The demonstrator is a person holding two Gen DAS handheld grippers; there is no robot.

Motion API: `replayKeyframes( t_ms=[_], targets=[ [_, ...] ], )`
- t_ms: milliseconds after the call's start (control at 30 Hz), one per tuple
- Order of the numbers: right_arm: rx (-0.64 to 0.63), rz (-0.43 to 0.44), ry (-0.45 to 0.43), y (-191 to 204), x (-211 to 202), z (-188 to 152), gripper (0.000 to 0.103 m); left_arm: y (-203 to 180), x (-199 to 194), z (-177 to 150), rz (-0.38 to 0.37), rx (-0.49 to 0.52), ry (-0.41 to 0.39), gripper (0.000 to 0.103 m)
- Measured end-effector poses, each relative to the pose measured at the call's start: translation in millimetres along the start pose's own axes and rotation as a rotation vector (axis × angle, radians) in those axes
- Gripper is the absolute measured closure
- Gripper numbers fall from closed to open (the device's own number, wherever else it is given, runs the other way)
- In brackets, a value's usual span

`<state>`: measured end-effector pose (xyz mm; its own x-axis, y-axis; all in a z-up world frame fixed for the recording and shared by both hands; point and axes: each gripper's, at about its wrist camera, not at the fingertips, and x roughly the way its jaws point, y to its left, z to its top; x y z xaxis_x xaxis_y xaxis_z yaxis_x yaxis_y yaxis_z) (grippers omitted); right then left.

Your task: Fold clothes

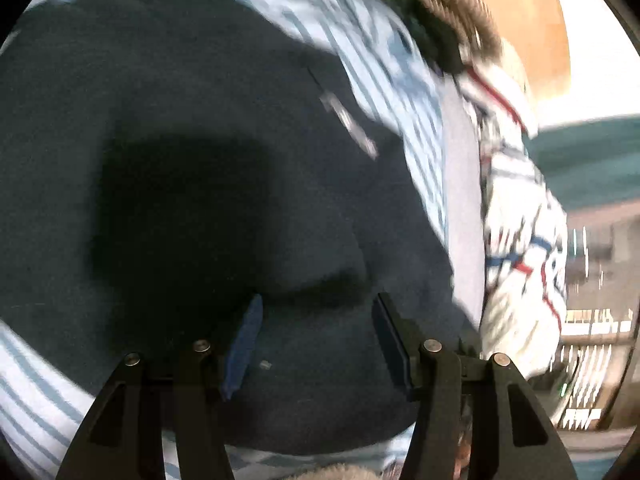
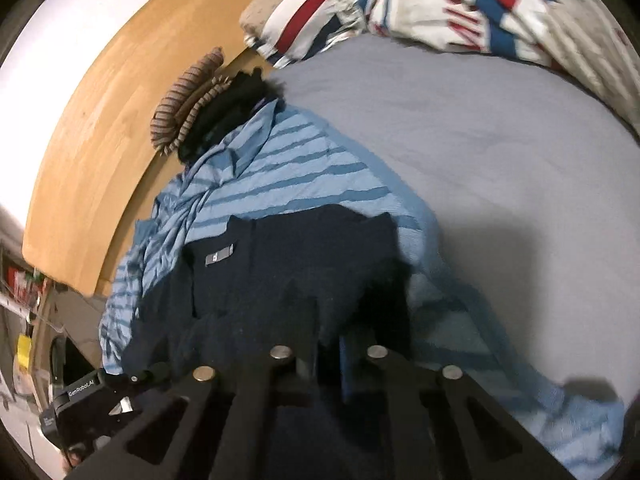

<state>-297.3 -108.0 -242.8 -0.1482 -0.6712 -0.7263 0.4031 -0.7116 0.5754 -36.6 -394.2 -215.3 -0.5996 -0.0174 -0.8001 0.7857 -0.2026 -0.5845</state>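
Note:
A dark navy garment (image 1: pixel 192 112) fills most of the left wrist view, with its small grey label (image 1: pixel 348 120) blurred at the upper right. My left gripper (image 1: pixel 318 328) hovers just over it, jaws open, blue pads (image 1: pixel 246 344) apart with only flat cloth below them. In the right wrist view the same navy garment (image 2: pixel 304 248) lies on a light blue striped shirt (image 2: pixel 304 168). My right gripper (image 2: pixel 332 336) is at the garment's near edge, fingers drawn together on a raised bunch of navy cloth. Its fingertips are buried in the dark fabric.
Both garments rest on a grey bedsheet (image 2: pixel 480 140). A red, white and blue patterned duvet (image 2: pixel 460 4) is heaped at the far end. A wooden bed board (image 2: pixel 100 120) runs along the left, with a brown striped item (image 2: pixel 180 108) and a black one (image 2: pixel 228 112) against it.

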Motion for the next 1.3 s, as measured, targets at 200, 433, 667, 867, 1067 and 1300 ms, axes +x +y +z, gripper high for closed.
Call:
replayKeyframes(
  t_ms=[200, 433, 667, 867, 1067, 1300],
  targets=[
    [0.137, 0.043, 0.016, -4.5, -34.4, -11.1, 0.093, 60.8, -66.3, 25.0, 0.139, -0.316, -0.317, 0.045],
    [0.205, -0.113, -0.053, 10.2, -27.1, -4.6, 0.039, 86.1, -70.9, 80.1, 0.242, -0.429, -0.307, 0.045],
    [0.238, -0.236, 0.07, 31.5, 25.1, 0.1, 0.026, 75.7, -23.7, 128.9, 0.39, -0.429, -0.188, 0.045],
    [0.4, -0.302, -0.007, 22.8, 15.3, 0.1, 0.031, 82.5, -12.5, 134.7, 0.436, -0.456, -0.149, 0.045],
    [0.548, -0.176, -0.115, 26.8, -37.0, -18.2, 0.024, 80.1, -13.2, 135.1, 0.46, -0.438, -0.107, 0.045],
    [0.785, -0.006, 0.114, 4.8, 14.6, -14.7, 0.043, 72.9, -25.0, 129.0, 0.465, -0.4, -0.084, 0.045]
  ],
)
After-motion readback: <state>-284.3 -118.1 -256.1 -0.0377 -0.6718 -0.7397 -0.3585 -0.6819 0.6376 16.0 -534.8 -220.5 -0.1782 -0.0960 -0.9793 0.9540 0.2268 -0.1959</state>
